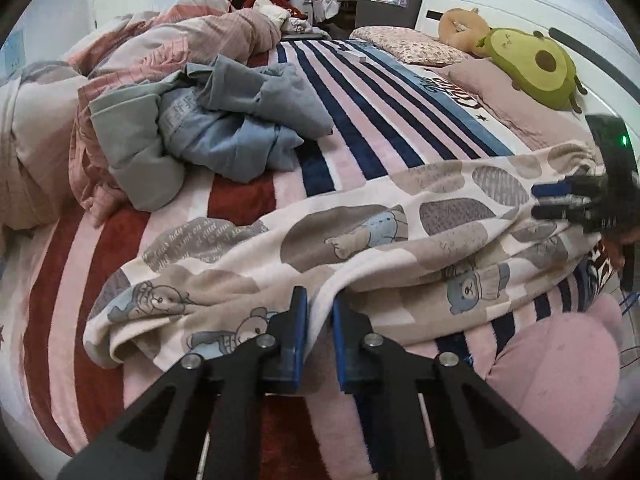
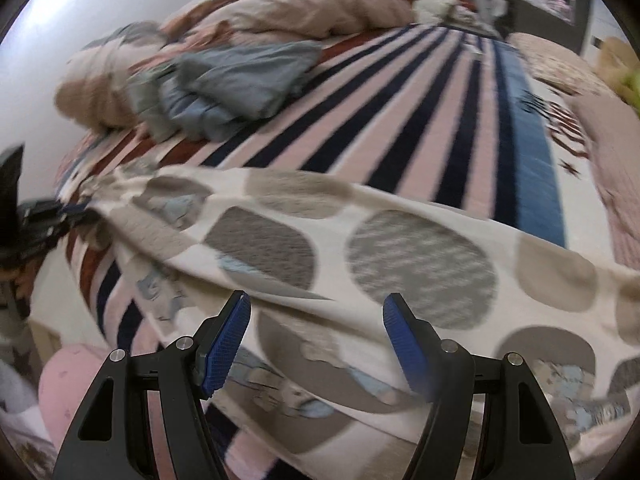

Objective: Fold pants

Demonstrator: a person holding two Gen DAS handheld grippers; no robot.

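So the bear-print pants (image 1: 360,236) are lying stretched sideways across the near end of the striped blanket (image 1: 360,120), probably to get them flat for folding. The left gripper (image 1: 320,320) is pinching a ridge of fabric along the near edge, jaws nearly closed on it. The right gripper (image 2: 316,320) is hanging wide open over the other end, gripping nothing. One pair of pants, two grippers, plus one heap of grey-blue clothes (image 1: 224,120) waiting further back
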